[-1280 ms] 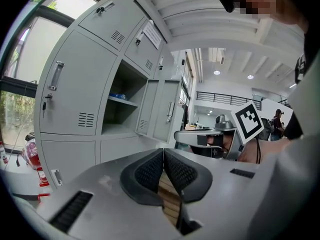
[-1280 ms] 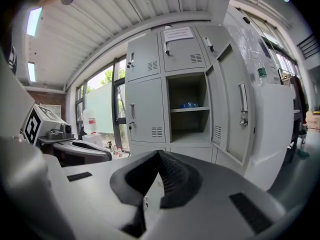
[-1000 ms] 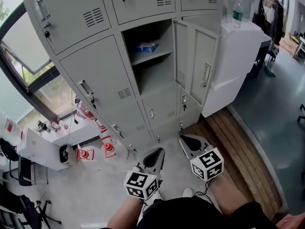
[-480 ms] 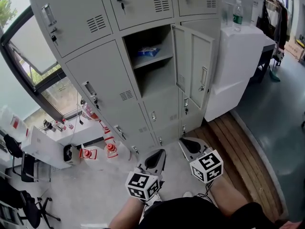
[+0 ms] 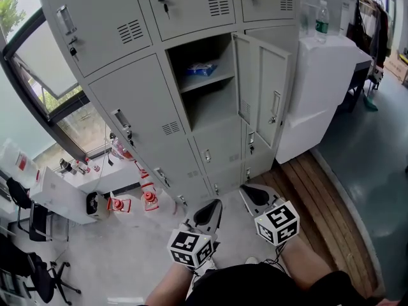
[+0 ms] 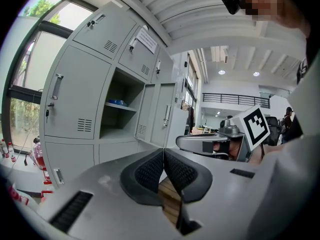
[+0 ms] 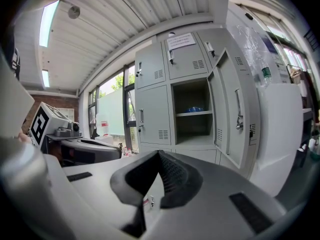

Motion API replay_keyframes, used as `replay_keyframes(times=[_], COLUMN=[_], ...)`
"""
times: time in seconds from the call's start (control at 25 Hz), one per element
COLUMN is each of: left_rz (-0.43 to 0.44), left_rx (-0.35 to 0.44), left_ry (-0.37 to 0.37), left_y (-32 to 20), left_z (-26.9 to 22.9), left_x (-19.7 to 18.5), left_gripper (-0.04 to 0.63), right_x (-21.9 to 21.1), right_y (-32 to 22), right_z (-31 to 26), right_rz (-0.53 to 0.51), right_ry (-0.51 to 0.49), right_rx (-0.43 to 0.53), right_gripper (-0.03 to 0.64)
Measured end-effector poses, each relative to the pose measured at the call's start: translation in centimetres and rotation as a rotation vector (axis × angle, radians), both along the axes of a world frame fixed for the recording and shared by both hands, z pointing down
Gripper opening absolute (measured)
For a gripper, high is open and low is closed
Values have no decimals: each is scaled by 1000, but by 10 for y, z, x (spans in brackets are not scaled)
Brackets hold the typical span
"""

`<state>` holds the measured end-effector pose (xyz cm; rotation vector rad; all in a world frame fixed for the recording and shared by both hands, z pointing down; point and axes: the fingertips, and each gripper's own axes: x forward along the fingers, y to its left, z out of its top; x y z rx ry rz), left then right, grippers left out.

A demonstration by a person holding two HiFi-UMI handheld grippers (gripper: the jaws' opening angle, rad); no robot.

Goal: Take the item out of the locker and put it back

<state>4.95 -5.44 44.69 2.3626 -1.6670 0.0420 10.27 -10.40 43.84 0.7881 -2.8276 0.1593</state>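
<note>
Well beyond the clenched left tongs (image 5: 213,204) and right tongs (image 5: 245,189), a blue packet (image 5: 201,69) lies in the locker (image 5: 209,106).

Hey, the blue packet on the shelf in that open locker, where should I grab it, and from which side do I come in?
Probably its front edge. The blue packet lies flat on the shelf, low and wide, so come in level through the open front with one jaw above and one below. The door hangs open on the right, so keep slightly left of it.
</note>
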Motion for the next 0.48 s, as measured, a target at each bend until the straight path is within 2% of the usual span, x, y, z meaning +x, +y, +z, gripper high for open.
replay_keyframes(times=[0.48], left_rz=[-13], left_rx=[-8], left_ry=[15], left_y=[-10], left_z=[4], left_x=[-3], left_gripper=[17], right_x=[-1], right_y=[-9], right_z=[8], right_rz=[-9], right_ry=[15], right_rx=[-17], right_gripper=[51])
